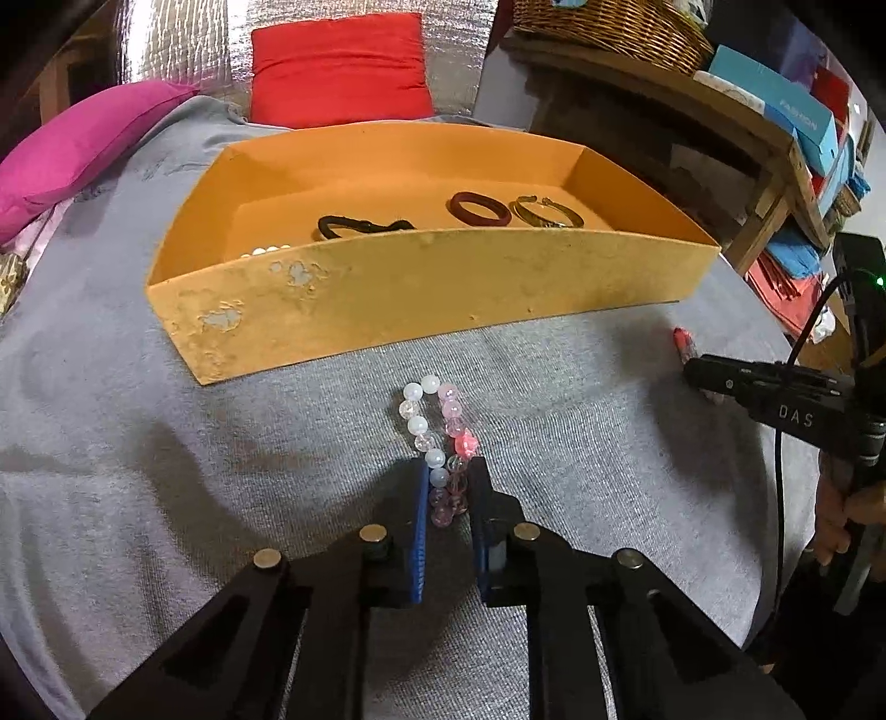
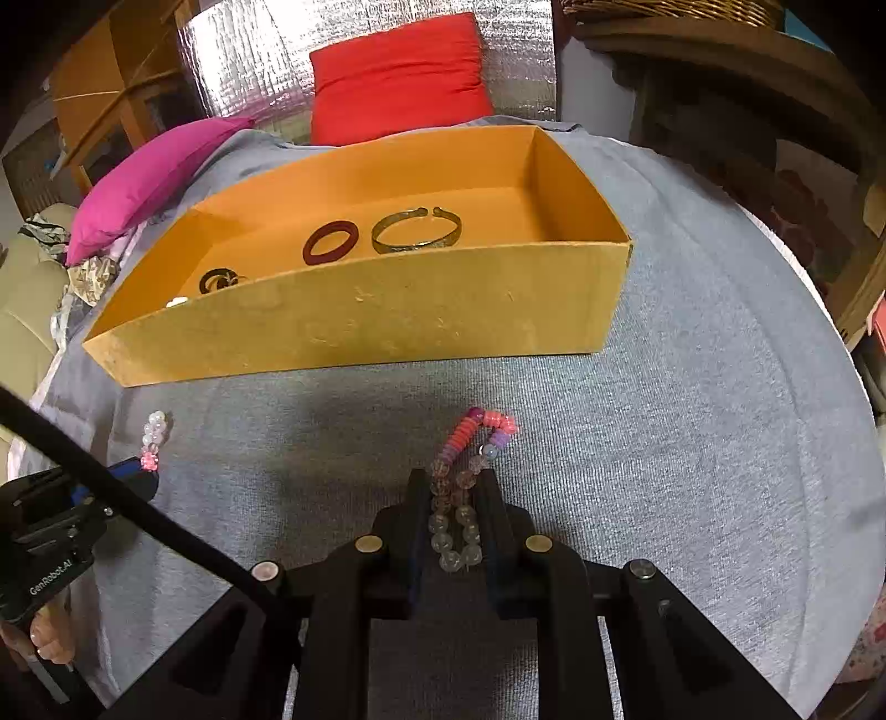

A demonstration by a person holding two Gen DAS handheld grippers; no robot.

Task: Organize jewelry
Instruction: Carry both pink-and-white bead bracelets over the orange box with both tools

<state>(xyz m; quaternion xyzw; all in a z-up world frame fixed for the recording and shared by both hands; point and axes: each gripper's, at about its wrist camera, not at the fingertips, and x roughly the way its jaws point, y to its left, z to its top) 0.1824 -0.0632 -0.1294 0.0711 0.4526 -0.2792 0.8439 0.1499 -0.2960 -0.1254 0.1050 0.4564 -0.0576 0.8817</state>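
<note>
A bracelet of white and pink beads (image 1: 437, 437) lies on the grey cloth, and my left gripper (image 1: 451, 468) is shut on its near end. In the right wrist view my right gripper (image 2: 454, 479) is shut on a second bracelet (image 2: 465, 459) of clear beads and pink and orange discs. Just beyond both stands an orange box (image 1: 443, 293). It holds a dark red ring (image 1: 479, 209), a gold bangle (image 1: 548, 213), a black hair tie (image 1: 360, 226) and some white beads (image 1: 266, 250). The right wrist view also shows the left gripper (image 2: 138, 476) at the far left.
A red cushion (image 1: 340, 69) and a pink cushion (image 1: 83, 138) lie behind the box. At the right, a wooden shelf (image 1: 720, 105) carries a wicker basket (image 1: 609, 25) and blue boxes. The grey cloth (image 2: 692, 415) stretches to the right of the box.
</note>
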